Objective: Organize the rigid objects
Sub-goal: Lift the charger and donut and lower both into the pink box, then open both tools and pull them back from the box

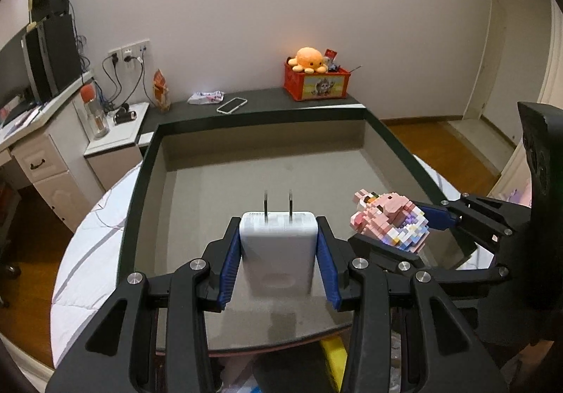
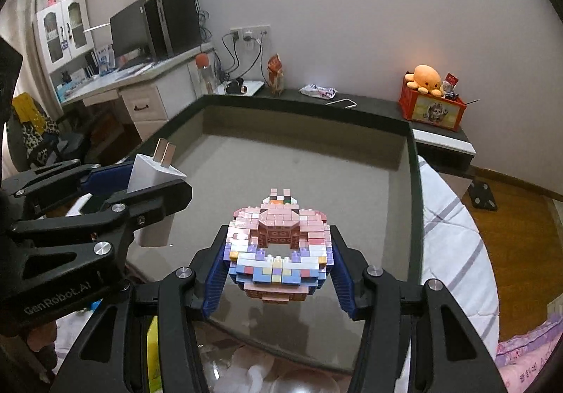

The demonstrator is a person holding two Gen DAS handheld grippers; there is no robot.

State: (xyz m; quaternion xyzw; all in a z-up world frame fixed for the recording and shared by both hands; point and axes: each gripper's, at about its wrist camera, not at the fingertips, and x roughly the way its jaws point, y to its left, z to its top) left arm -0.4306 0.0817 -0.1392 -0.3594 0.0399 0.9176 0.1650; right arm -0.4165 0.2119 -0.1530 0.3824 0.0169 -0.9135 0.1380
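White rectangular plastic wall charger [image 1: 278,248] sits clamped in the left hand-held gripper [image 1: 278,252], pink-and-pastel toy-brick figure [image 2: 279,245] clamped in the right hand-held gripper [image 2: 279,264], both held ahead over the grey dark-rimmed tray [image 1: 211,178]; judged mid-task, neither yet placed.

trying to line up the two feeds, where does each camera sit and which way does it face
Left wrist: sits behind the left gripper, looking forward over the glass tabletop toward the wall; its fingers clamp a white charger, and the right gripper shows at right.
Right wrist: sits behind the right gripper, facing the same wall; its fingers clamp a pink brick figure, and the left gripper shows at left.
Shared: both held things, the tabletop, the orange octopus plush on its red crate.
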